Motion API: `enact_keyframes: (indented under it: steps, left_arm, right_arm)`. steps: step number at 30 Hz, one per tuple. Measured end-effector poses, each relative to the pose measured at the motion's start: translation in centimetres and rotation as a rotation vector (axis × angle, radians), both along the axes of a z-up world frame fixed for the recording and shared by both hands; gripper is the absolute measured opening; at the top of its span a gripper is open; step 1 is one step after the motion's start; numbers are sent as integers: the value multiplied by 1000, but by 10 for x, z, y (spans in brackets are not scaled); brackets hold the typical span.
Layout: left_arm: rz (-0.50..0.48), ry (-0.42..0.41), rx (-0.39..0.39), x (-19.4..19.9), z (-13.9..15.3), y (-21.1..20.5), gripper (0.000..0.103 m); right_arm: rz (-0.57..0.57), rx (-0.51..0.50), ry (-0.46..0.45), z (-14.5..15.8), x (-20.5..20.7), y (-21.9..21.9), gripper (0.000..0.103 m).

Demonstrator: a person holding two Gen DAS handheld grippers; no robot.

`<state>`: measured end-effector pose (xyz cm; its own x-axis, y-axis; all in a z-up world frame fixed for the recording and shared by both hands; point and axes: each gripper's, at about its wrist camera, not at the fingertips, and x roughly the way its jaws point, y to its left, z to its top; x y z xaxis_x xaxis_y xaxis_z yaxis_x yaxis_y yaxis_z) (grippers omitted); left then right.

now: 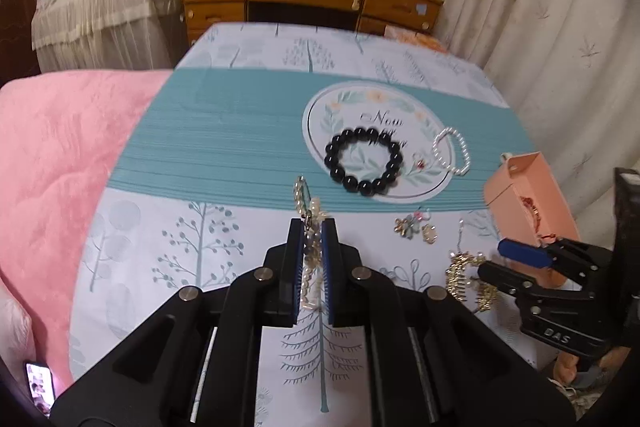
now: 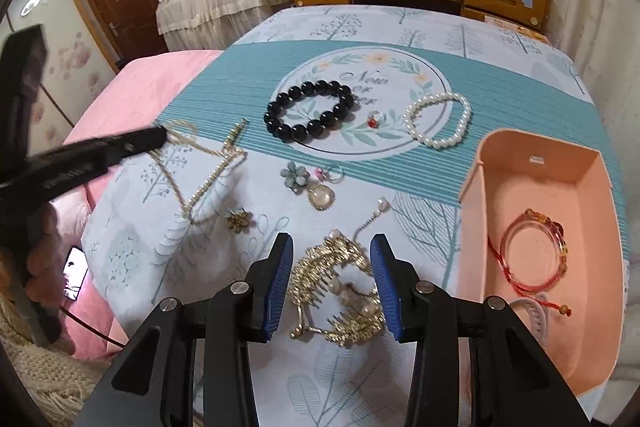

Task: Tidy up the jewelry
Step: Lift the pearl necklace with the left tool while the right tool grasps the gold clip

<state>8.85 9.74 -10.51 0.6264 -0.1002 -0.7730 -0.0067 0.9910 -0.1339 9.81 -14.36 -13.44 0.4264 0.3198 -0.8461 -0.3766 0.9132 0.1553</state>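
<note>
Left hand-held gripper [image 1: 311, 227] is clamped on a gold-and-pearl chain [image 1: 310, 251] — pads pressed together with the pearls and gold links pinched between them, one end sticking out past the tips. In the right wrist view the same chain [image 2: 208, 171] trails from the left gripper's tip down onto the bed cover [image 2: 352, 23], part of it lifted off the cloth.

Right hand-held gripper [image 2: 331, 247] has its blue pads apart, one on each side of a gold comb hairpiece with pearls [image 2: 340, 287] that lies flat on the cover; cannot tell whether the pads touch it.

Also on the cover: a black bead bracelet [image 2: 310, 110] on the round printed emblem, a small ring with a red stone [image 2: 375, 119] just beside it, a white pearl bracelet [image 2: 438, 119] to the right, a flower brooch [image 2: 295, 177] and a round pearl pendant [image 2: 320, 198] near the middle, a small gold flower piece [image 2: 239, 220] to their left, a pearl drop on a thin chain [image 2: 374, 215] above the comb.

Pink open box [image 2: 592, 187] at the right edge — holds a red and amber bracelet [image 2: 534, 255] with a red cord.

A pink blanket [image 2: 160, 75] lies on the left.
</note>
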Motion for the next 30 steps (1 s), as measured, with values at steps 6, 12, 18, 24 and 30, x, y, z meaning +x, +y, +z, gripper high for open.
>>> enact_keyframes:
  steps: [6, 12, 18, 24, 30]
  left_arm:
    - [-28, -51, -12, -15, 19, -1, 6]
    - [-44, -72, -20, -25, 25, -4, 6]
    - [-41, -80, -30, -32, 29, 1, 6]
    - [-30, -75, -45, -36, 29, 7, 6]
    - [-18, -70, -50, -35, 27, 11, 6]
  right_arm:
    - [23, -3, 39, -3, -10, 4, 41]
    - [40, -34, 33, 0, -18, 13, 41]
    - [73, -207, -52, 3, -8, 20, 40]
    - [198, -326, -26, -14, 2, 27, 23]
    - [266, -358, -3, -26, 8, 29, 19]
